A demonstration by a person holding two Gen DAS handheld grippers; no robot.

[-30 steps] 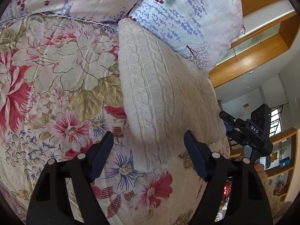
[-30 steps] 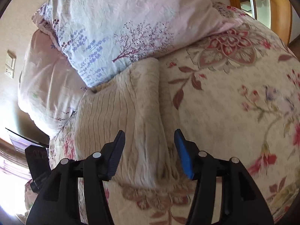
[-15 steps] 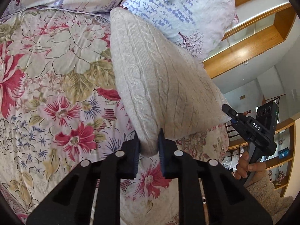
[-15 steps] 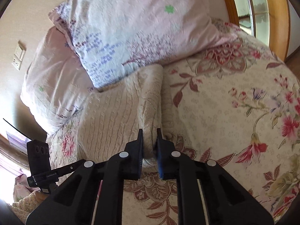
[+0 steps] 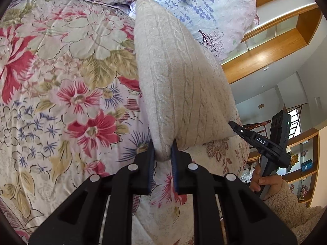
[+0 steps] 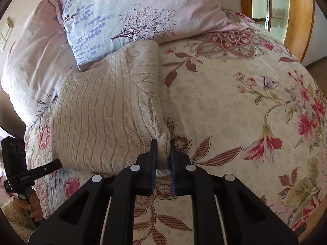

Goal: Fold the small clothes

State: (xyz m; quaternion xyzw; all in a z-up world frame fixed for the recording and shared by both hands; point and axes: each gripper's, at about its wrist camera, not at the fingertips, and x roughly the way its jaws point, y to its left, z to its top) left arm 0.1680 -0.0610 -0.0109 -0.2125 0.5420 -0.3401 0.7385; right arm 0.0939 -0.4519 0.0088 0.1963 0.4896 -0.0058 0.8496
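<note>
You are gripping the near edge of the cream knitted sweater (image 5: 179, 85) with both grippers. Your left gripper (image 5: 162, 155) is pinching its left corner between narrowed fingers; your right gripper (image 6: 163, 151) is pinching its right corner likewise. The sweater is lying ahead of both grippers on the floral bedspread (image 6: 235, 106), its far end touching the pillow (image 6: 126, 14).
</note>
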